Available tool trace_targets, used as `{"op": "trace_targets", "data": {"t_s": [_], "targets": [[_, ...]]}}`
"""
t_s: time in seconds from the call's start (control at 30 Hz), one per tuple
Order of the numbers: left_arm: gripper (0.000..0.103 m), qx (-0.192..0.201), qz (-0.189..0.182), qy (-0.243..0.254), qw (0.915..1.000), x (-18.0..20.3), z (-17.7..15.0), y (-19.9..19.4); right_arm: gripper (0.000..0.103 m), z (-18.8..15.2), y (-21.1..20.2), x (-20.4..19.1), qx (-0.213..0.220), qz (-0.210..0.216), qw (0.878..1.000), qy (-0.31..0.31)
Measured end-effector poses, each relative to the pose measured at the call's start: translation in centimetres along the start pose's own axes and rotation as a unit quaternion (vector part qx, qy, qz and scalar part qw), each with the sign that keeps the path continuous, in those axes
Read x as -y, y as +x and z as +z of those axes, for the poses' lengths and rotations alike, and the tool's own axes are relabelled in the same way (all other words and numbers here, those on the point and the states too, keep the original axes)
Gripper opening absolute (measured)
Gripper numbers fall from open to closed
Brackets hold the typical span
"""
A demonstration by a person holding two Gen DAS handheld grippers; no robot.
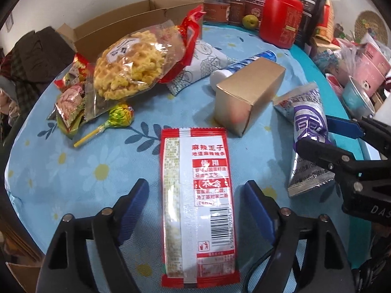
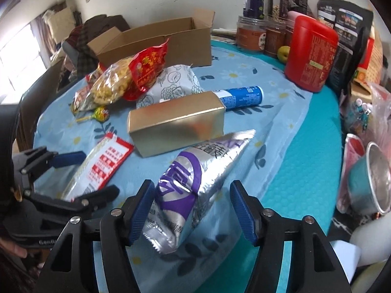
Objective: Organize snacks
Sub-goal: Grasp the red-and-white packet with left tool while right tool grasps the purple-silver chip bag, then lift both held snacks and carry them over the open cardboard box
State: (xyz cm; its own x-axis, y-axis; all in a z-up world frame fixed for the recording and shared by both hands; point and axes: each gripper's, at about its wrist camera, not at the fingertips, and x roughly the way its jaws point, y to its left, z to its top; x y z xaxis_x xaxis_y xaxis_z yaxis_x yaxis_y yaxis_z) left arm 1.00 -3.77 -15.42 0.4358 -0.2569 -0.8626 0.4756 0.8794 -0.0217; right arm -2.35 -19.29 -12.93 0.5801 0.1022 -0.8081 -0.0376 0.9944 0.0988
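Our left gripper (image 1: 195,202) jaws gape around the red-and-white snack packet (image 1: 196,202); our right gripper (image 2: 193,210), jaws released, straddles the silver-purple pouch (image 2: 193,183).

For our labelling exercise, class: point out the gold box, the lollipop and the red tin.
gold box (image 2: 176,124), right wrist view, on its long front face.
lollipop (image 1: 121,115), left wrist view, on its wrapped head.
red tin (image 2: 310,56), right wrist view, on its printed front.
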Motion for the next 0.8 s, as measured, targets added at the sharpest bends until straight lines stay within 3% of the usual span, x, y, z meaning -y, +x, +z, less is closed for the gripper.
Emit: {"op": "trace_targets", "data": {"t_s": [0.2, 0.23, 0.3, 0.37, 0.4, 0.6, 0.8], "targets": [[0.079, 0.016, 0.002, -0.015, 0.9998, -0.9, -0.4, -0.2, 0.065, 0.5, 0.6, -0.1, 0.003, 0.005, 1.0, 0.012], [0.077, 0.022, 0.007, -0.016, 0.9996, -1.0, -0.5, -0.2, 0.065, 0.4, 0.9, -0.1, -0.001, 0.006, 1.0, 0.016], [0.057, 0.033, 0.01, -0.015, 0.9993, -1.1, -0.7, -0.5, 0.065, 0.3, 1.2, 0.0, -0.002, 0.01, 1.0, 0.024], [0.053, 0.038, 0.007, -0.019, 0.9991, -1.4, -0.6, -0.5, 0.063, 0.1, 1.5, 0.1, -0.003, 0.014, 0.999, 0.03], [0.051, 0.039, 0.004, -0.022, 0.999, -1.7, -0.6, -0.6, 0.057, 0.1, 1.6, 0.2, -0.002, 0.014, 0.999, 0.03], [0.047, 0.05, -0.008, -0.029, 0.9983, -2.3, -0.5, -1.0, 0.044, -0.4, 1.2, 0.2, 0.001, 0.016, 0.999, 0.028], [0.047, 0.064, -0.011, -0.038, 0.9972, -3.3, -0.8, -2.2, 0.042, -1.3, 0.1, 0.2, 0.002, 0.031, 0.999, 0.044]]}}
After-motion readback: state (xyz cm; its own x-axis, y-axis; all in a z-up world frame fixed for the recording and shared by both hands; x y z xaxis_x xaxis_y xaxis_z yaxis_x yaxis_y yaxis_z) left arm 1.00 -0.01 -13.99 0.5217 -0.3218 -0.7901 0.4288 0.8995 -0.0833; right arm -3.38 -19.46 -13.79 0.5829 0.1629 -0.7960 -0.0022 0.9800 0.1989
